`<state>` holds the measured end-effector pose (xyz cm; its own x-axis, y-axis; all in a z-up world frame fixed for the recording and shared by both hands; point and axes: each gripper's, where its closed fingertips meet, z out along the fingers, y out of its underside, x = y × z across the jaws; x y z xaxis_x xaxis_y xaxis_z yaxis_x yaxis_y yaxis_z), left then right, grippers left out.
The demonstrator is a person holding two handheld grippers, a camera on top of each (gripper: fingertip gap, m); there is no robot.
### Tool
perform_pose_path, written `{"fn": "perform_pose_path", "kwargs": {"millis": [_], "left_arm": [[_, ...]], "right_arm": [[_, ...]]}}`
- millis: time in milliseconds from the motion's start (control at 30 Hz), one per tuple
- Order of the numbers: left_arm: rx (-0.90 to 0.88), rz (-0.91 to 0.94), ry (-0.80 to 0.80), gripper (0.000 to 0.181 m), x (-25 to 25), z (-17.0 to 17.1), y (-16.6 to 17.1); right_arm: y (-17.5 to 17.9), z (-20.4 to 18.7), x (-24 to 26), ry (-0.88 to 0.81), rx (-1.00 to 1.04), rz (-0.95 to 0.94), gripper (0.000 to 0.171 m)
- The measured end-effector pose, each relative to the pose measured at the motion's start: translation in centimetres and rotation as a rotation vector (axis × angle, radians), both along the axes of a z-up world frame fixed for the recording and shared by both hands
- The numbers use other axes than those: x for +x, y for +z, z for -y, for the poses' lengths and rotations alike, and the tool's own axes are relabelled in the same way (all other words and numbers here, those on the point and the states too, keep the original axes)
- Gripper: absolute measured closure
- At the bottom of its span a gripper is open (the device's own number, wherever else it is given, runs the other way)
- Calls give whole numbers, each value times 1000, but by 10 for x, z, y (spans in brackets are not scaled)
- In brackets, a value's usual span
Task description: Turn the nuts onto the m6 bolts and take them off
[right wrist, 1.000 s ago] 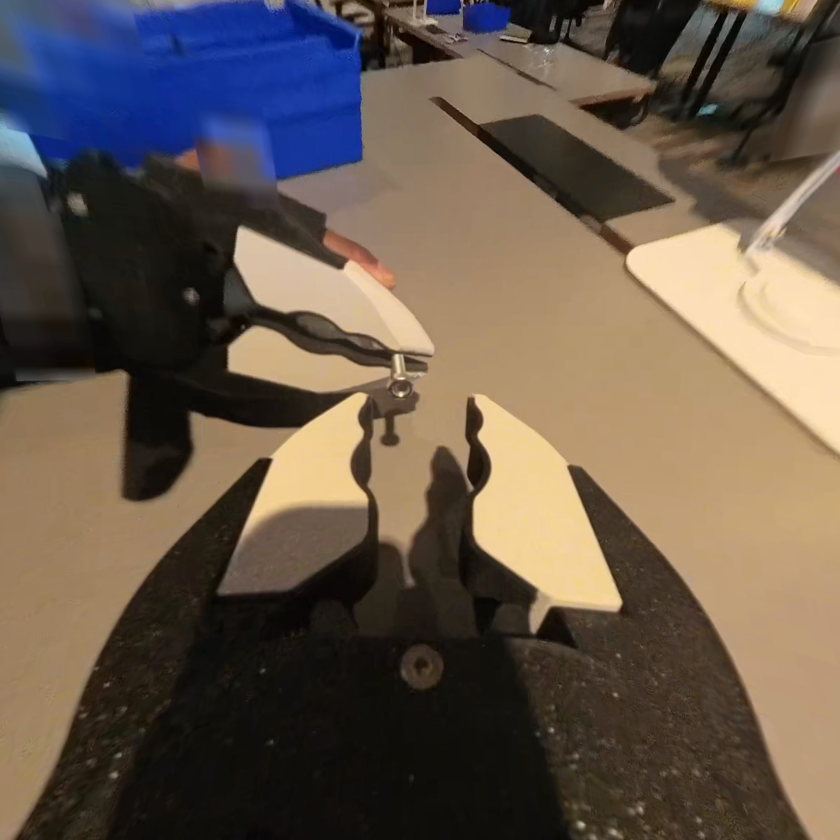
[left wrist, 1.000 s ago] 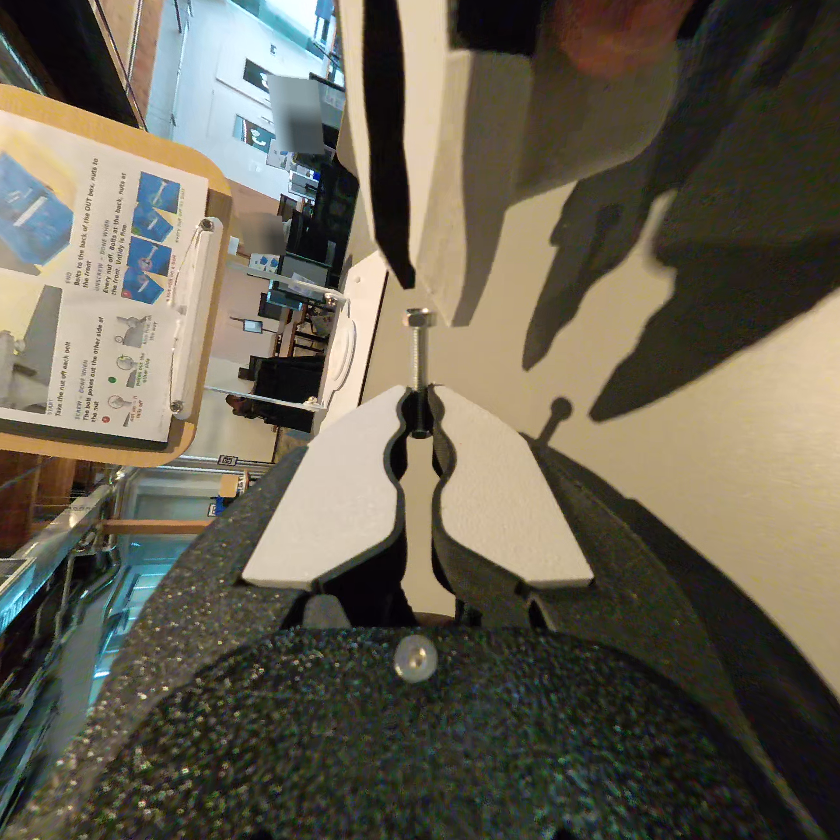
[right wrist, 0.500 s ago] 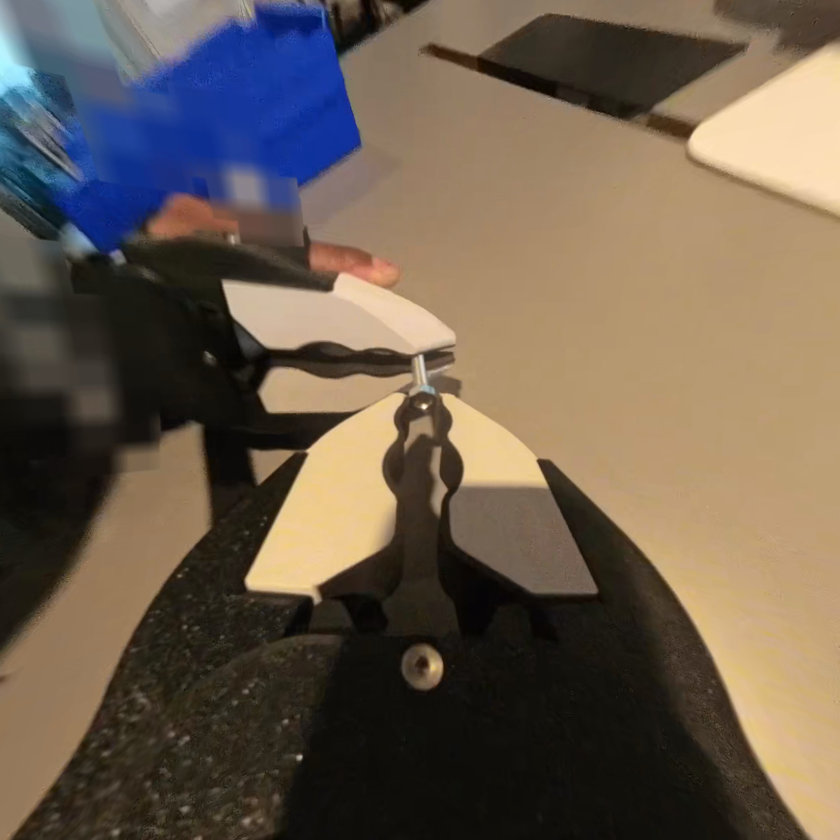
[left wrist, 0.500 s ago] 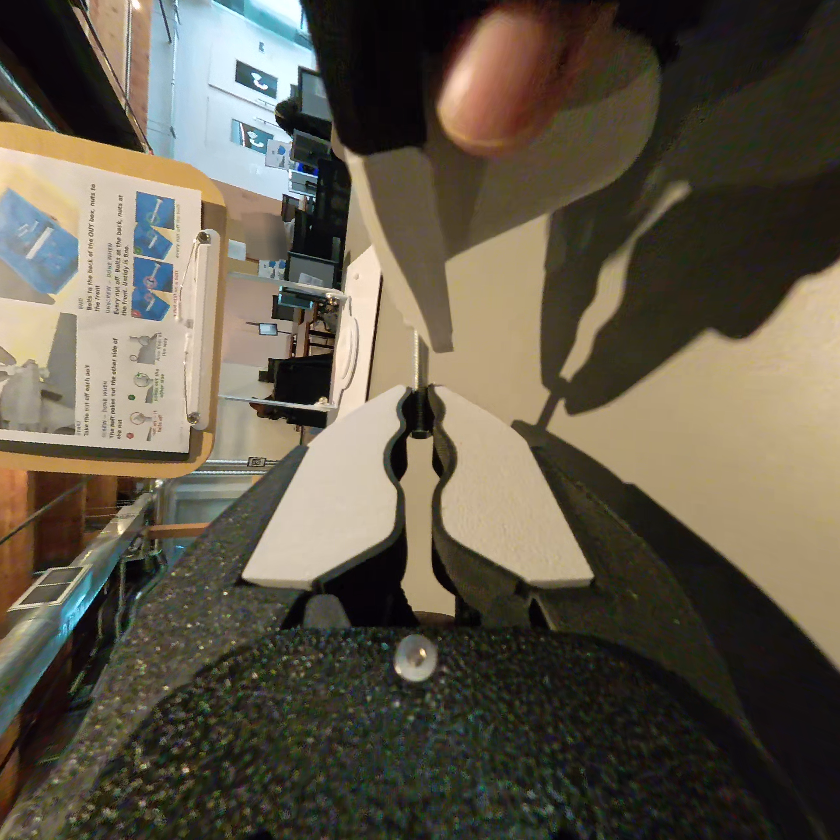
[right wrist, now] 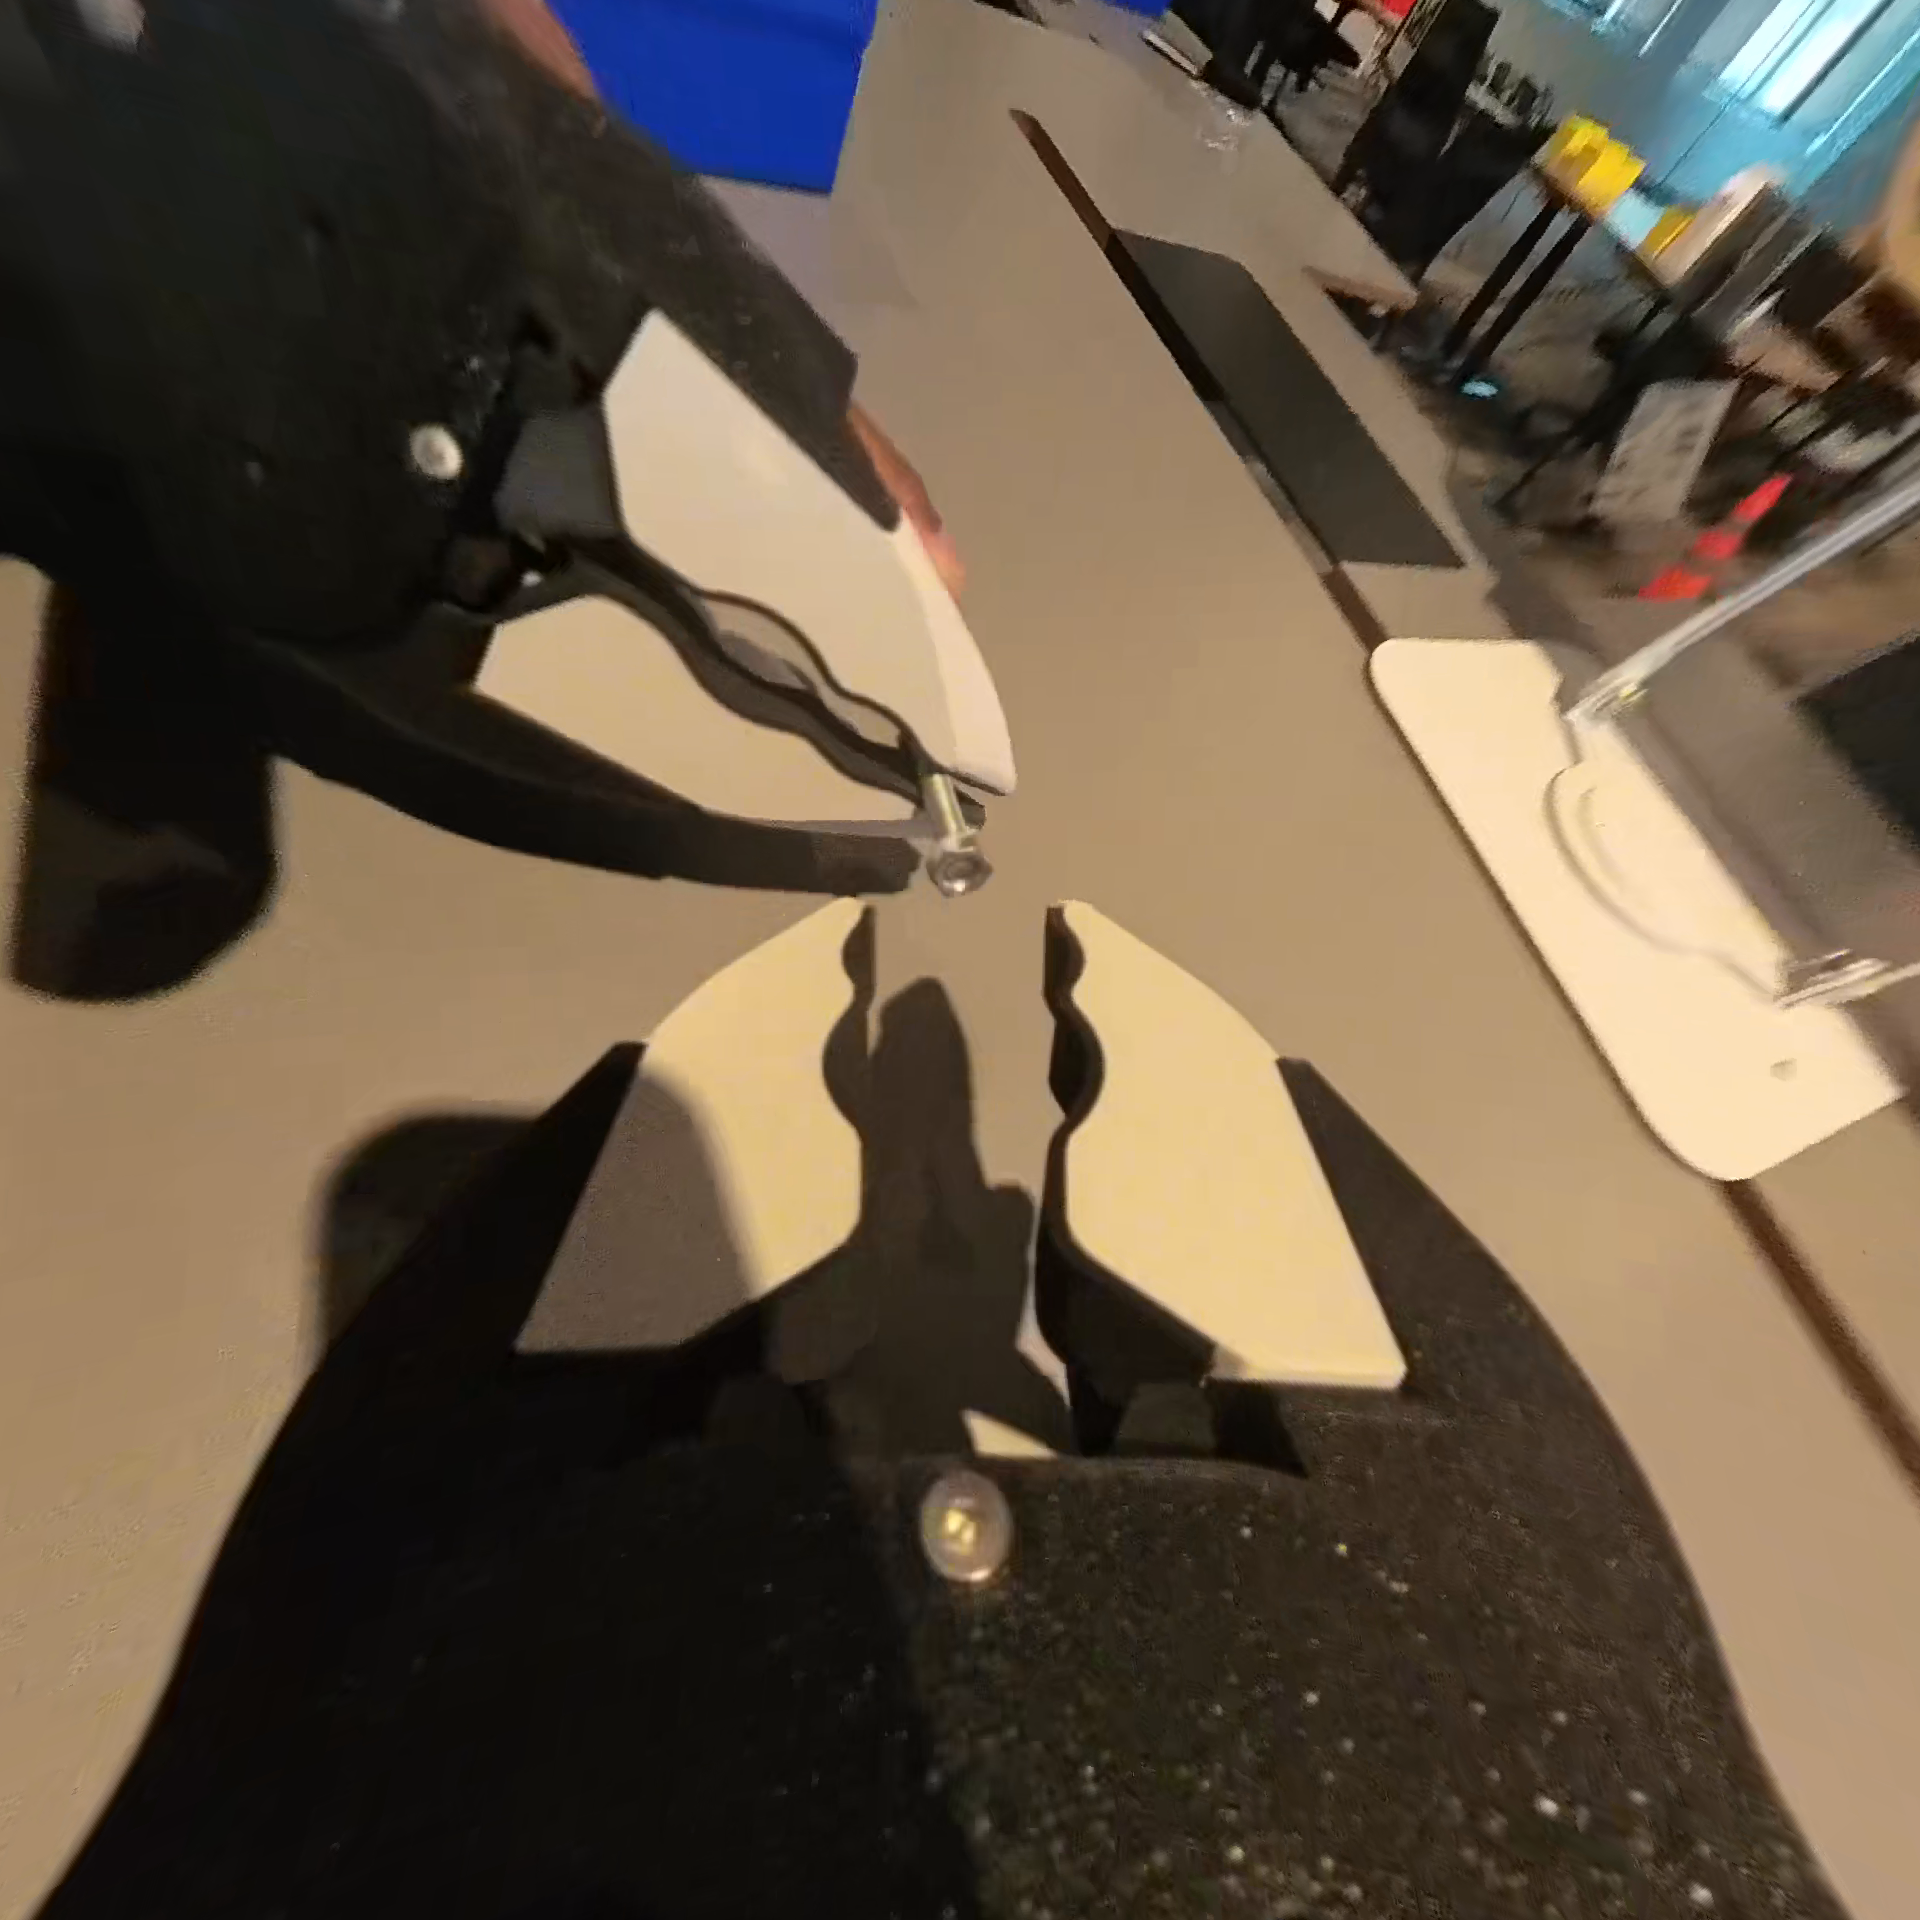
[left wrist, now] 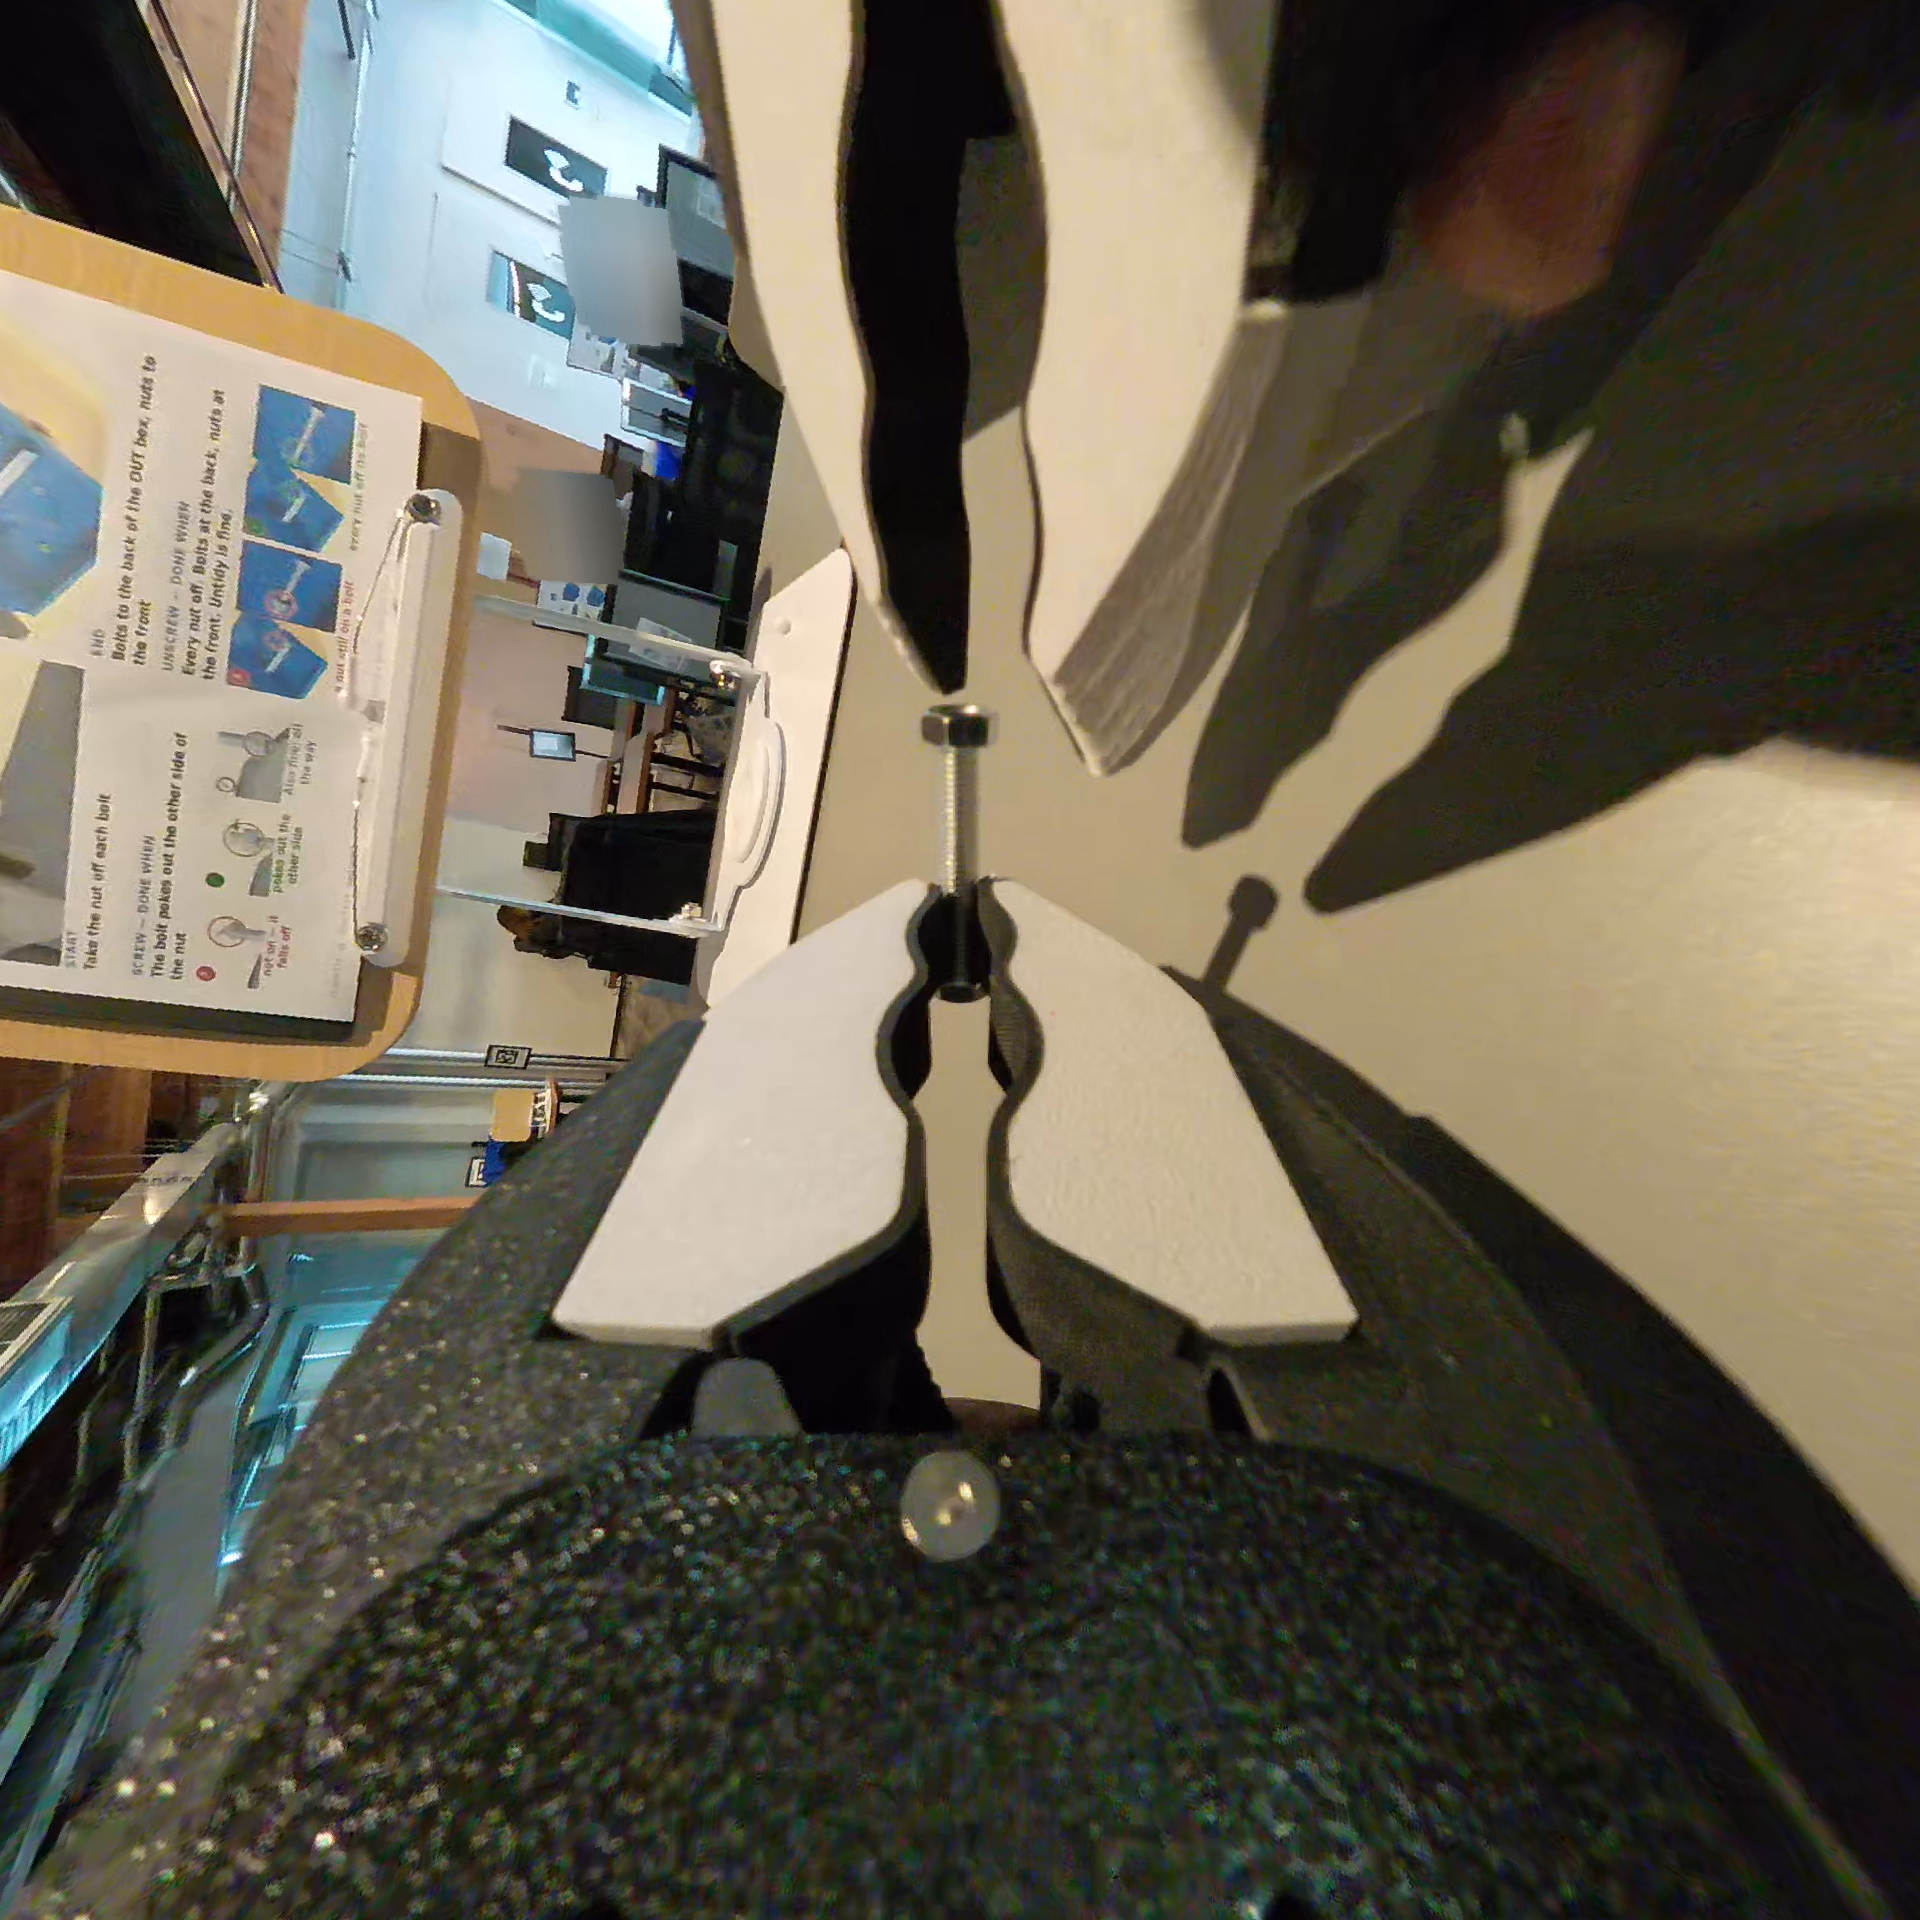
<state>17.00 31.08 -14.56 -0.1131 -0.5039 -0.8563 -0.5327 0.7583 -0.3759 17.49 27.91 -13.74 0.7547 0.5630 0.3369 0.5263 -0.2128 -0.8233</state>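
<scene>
A: Left gripper [left wrist: 958,940]?
B: Jaws clamped on bolt [left wrist: 956,831] by its lower end, nut [left wrist: 958,725] at the far end, all held above grey tabletop [left wrist: 1558,1091].
A: Right gripper [right wrist: 958,920]?
B: Jaws parted, holding nothing, tips just short of the nut, not touching.

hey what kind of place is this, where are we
Probably a shared workshop or lab: a long grey worktable, a blue parts bin, a posted instruction sheet, and more benches beyond.
</scene>
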Motion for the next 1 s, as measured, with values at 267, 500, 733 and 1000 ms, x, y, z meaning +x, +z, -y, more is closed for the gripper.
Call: {"fn": "perform_pose_path", "kwargs": {"millis": [267,500,733,1000], "left_arm": [[48,-25,-8,176,0,1,-2],[51,-7,-10,176,1,2,1],[5,18,7,176,-2,-4,3],[-13,19,-8,176,0,0,1]], "right_arm": [[-2,-1,-5,-67,-92,-88,160],[5,2,-12,-83,-438,-842,160],[9,-5,4,-47,-172,-461,124],[5,1,-4,27,122,215,140]]}}
